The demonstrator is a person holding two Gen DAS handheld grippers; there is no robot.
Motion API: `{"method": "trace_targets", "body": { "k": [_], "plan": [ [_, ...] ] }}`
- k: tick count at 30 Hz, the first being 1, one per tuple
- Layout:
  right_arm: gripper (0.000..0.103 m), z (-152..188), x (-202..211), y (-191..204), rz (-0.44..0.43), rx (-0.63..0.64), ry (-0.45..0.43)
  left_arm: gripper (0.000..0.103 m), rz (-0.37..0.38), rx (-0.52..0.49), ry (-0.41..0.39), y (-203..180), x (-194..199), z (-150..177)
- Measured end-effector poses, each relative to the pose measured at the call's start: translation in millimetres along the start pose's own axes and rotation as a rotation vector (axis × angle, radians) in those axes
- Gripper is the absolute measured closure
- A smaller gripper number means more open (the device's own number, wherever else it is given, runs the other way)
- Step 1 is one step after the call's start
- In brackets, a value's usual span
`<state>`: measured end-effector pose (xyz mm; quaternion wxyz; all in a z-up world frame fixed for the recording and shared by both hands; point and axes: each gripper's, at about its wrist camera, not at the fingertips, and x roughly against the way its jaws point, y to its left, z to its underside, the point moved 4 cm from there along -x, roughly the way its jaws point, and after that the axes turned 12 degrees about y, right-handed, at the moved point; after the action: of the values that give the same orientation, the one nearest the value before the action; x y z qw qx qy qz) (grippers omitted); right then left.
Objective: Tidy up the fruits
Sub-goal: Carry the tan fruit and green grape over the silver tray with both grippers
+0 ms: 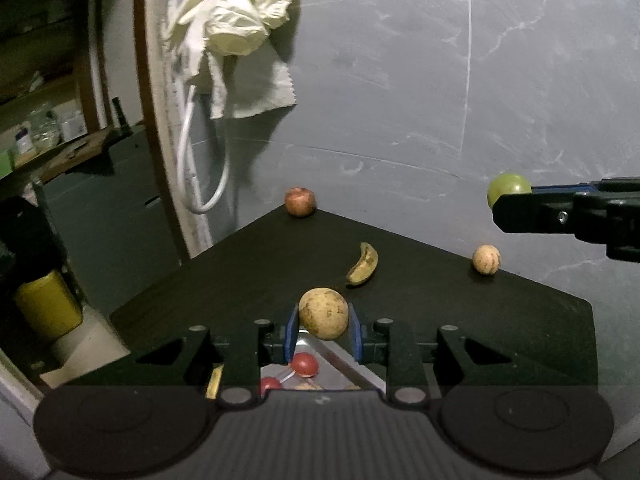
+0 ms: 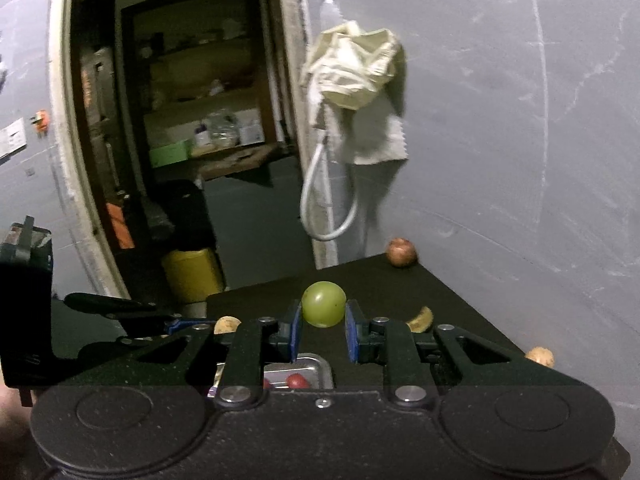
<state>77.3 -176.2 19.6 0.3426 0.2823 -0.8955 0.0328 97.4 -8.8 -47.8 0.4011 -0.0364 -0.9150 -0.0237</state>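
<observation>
We have the left gripper (image 1: 324, 334) with its jaws clamped on a tan round fruit (image 1: 323, 313), lifted over the metal tray (image 2: 316, 364) that already holds red cherries (image 1: 304, 364), presumably to drop it in. The right gripper (image 2: 323, 330) clamps a green fruit (image 2: 323, 304) likewise. An apple (image 1: 300, 201) sits at the tabletop's (image 1: 440, 300) far corner, a banana piece (image 1: 363, 269) mid-surface, and a pale fruit (image 1: 485, 259) on the right edge.

My left gripper (image 1: 323, 334) has a round fruit (image 1: 323, 319) between its fingers, over a tray (image 1: 332, 372) holding cherries (image 1: 305, 364). On the table (image 1: 440, 300) beyond lie a banana (image 1: 363, 269), an apple (image 1: 300, 201) at the far corner, and perhaps a walnut (image 1: 486, 259) to the right. My right gripper (image 2: 323, 326) holds a grape (image 2: 323, 304).
</observation>
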Motion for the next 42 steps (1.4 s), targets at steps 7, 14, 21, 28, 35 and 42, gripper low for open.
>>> {"method": "trace_targets", "body": {
  "k": [7,14,21,28,35,42],
  "plan": [
    [0.080,5,8,18,-0.055,0.050,0.004,0.075,-0.023,0.043,-0.009,7,13,17],
    [0.080,19,3,30,-0.082,0.096,0.039,0.075,-0.032,0.089,0.022,15,18,49],
    [0.080,45,-10,30,-0.086,0.120,0.112,0.075,-0.019,0.111,0.108,12,7,95],
    [0.079,81,-39,32,-0.096,0.174,0.233,0.075,-0.007,0.123,0.202,9,-18,132],
    [0.079,106,-81,30,-0.106,0.210,0.341,0.075,-0.005,0.063,0.237,2,-45,137],
    [0.079,112,-131,27,-0.123,0.268,0.425,0.075,0.006,0.010,0.245,1,-73,127]
  ]
}}
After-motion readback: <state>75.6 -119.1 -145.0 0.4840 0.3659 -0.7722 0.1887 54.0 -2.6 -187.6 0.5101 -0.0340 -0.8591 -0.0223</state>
